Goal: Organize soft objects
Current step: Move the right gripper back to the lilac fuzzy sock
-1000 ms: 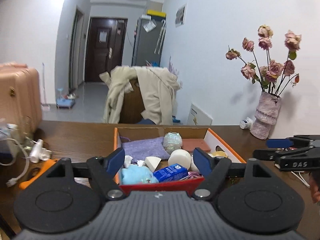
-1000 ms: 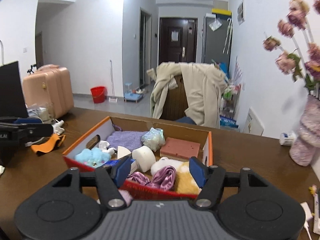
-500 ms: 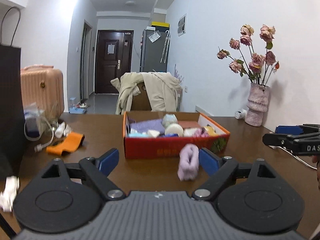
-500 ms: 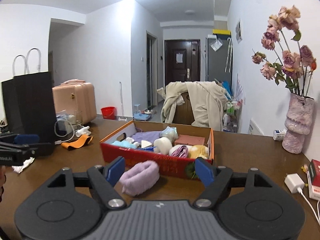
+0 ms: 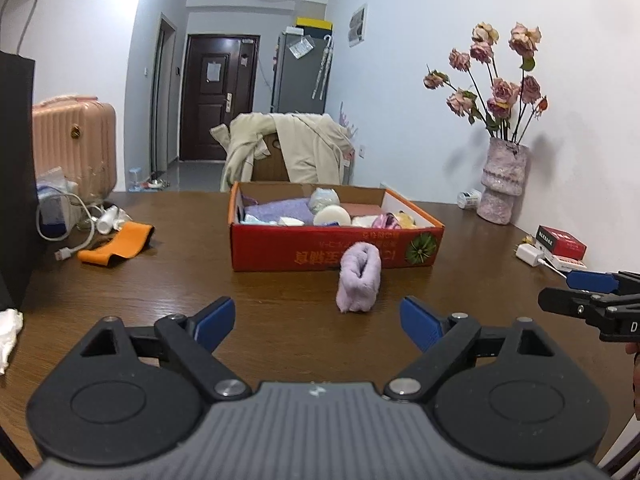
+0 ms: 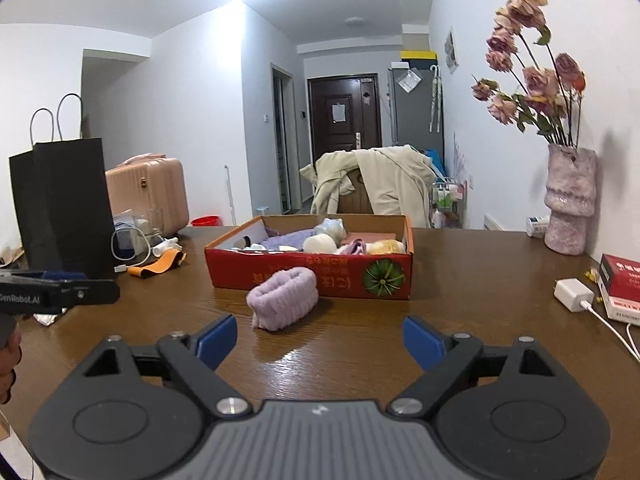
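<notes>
A red cardboard box (image 5: 320, 246) (image 6: 288, 270) sits mid-table, holding several soft items: a purple cloth (image 5: 276, 212), a white round piece (image 5: 331, 216), a yellow plush (image 6: 386, 246). A rolled lilac towel (image 5: 359, 276) (image 6: 285, 297) lies on the table against the box's near side. My left gripper (image 5: 318, 322) is open and empty, a short way back from the towel. My right gripper (image 6: 320, 338) is open and empty, also short of the towel. Each gripper shows at the edge of the other's view.
An orange band (image 5: 116, 245), a cable and small bottles lie at the left by a black paper bag (image 6: 64, 208). A vase of dried roses (image 5: 502, 190), a white charger (image 6: 573, 294) and a red packet (image 6: 622, 286) are at the right. A coat-draped chair (image 5: 288, 156) stands behind the table.
Both grippers have drawn back from over the box toward the near table edge. The lilac towel now lies on the table in front of the box.
</notes>
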### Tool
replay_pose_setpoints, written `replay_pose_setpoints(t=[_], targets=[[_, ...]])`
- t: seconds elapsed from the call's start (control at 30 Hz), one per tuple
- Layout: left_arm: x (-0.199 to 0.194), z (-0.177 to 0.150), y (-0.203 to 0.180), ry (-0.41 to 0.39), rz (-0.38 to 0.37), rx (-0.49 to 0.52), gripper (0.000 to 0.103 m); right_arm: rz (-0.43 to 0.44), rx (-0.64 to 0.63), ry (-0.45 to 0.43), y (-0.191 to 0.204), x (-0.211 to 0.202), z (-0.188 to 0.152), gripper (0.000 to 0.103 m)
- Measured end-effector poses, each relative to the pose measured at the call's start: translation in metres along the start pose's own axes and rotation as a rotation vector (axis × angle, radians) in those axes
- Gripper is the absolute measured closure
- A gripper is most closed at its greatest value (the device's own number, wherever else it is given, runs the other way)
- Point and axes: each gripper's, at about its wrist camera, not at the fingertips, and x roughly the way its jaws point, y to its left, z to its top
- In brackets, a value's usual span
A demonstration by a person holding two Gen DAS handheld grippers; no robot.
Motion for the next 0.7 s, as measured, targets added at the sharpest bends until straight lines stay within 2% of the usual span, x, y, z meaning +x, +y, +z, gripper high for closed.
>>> replay_pose_setpoints(t=[0.1,0.17,0.23,0.37,0.5,0.57,0.6,0.67,0.7], targets=[[0.02,-0.004,-0.002,0.033,-0.025,-0.016,0.013,0.004,0.013,0.006,-0.005,0.007,0.0,0.013],[0.04,-0.005,-0.004,0.077,-0.02,-0.021,0.019,0.007,0.024,0.013,-0.008,0.013,-0.001,0.013],[0.057,-0.002,-0.008,0.081,-0.039,-0.016,0.023,0.008,0.036,0.021,-0.012,0.021,-0.002,0.013],[0.096,0.011,-0.021,0.049,-0.051,0.016,0.023,0.015,0.053,0.047,-0.018,0.038,-0.003,0.013],[0.155,0.024,-0.029,0.082,-0.049,0.044,0.023,0.019,0.071,0.062,-0.025,0.052,-0.003,0.014],[0.182,0.026,-0.03,0.125,-0.065,0.038,0.023,0.017,0.075,0.068,-0.027,0.057,-0.003,0.014],[0.19,0.026,-0.029,0.139,-0.081,0.028,0.029,0.016,0.077,0.071,-0.029,0.059,-0.003,0.014],[0.2,0.022,-0.028,0.156,-0.103,0.016,0.049,0.012,0.083,0.078,-0.032,0.062,-0.003,0.014],[0.202,0.019,-0.028,0.165,-0.12,0.029,0.07,0.009,0.087,0.081,-0.034,0.064,-0.004,0.014]])
